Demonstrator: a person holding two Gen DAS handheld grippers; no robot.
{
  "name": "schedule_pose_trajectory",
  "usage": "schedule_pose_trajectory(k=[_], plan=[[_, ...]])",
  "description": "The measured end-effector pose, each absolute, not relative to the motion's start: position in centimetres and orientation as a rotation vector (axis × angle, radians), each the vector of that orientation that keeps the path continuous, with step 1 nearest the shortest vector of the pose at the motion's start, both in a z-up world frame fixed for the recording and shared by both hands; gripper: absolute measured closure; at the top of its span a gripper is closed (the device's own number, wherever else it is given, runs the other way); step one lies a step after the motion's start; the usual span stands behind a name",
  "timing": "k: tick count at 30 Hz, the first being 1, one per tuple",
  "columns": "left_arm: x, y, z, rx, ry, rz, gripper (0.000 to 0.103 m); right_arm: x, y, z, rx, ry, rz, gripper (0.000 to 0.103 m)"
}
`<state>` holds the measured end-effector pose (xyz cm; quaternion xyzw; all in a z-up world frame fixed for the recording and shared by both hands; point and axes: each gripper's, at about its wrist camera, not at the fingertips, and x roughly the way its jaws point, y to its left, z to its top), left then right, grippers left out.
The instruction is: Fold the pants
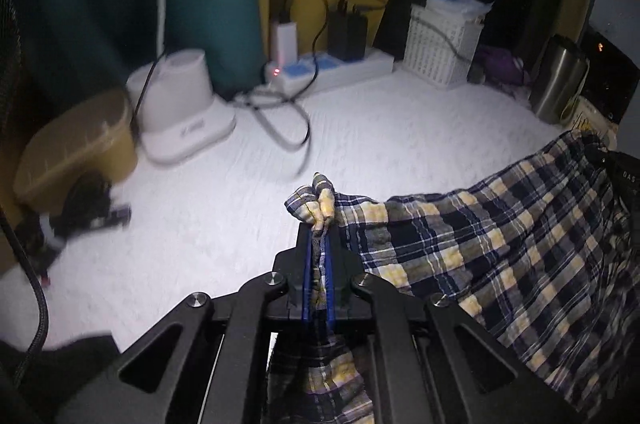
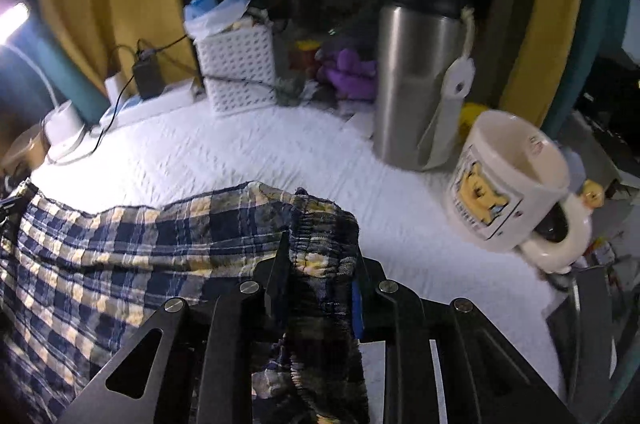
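The pants [image 1: 500, 244] are blue, yellow and white plaid, held up between both grippers above a white quilted surface [image 1: 360, 151]. My left gripper [image 1: 319, 232] is shut on a bunched end of the fabric, which pokes out past the fingertips. The cloth stretches away to the right. In the right wrist view the pants [image 2: 120, 244] stretch to the left, and my right gripper [image 2: 320, 248] is shut on the gathered elastic waistband [image 2: 316, 224], which fills the gap between the fingers.
Along the back stand a white power strip with chargers [image 1: 320, 67], a white perforated basket [image 2: 236, 71], a steel tumbler [image 2: 416, 79] and a cream mug [image 2: 508, 183] at the right. A white device base [image 1: 180, 103], loose cables [image 1: 288, 119] and a tan box [image 1: 76, 155] sit left.
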<state>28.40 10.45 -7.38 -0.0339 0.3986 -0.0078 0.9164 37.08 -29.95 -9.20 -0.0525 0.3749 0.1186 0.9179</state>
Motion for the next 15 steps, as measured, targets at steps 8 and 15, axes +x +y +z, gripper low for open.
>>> schedule_pose_trajectory(k=[8,15], plan=[[30.3,10.8,-9.5,-0.072,0.892,0.002,0.096,39.4,-30.5,-11.4,-0.105,0.848,0.204,0.080],[29.6,13.1,-11.4,-0.068,0.926,0.159,0.094,40.6,-30.0,-12.8,-0.147,0.924,0.158,0.066]])
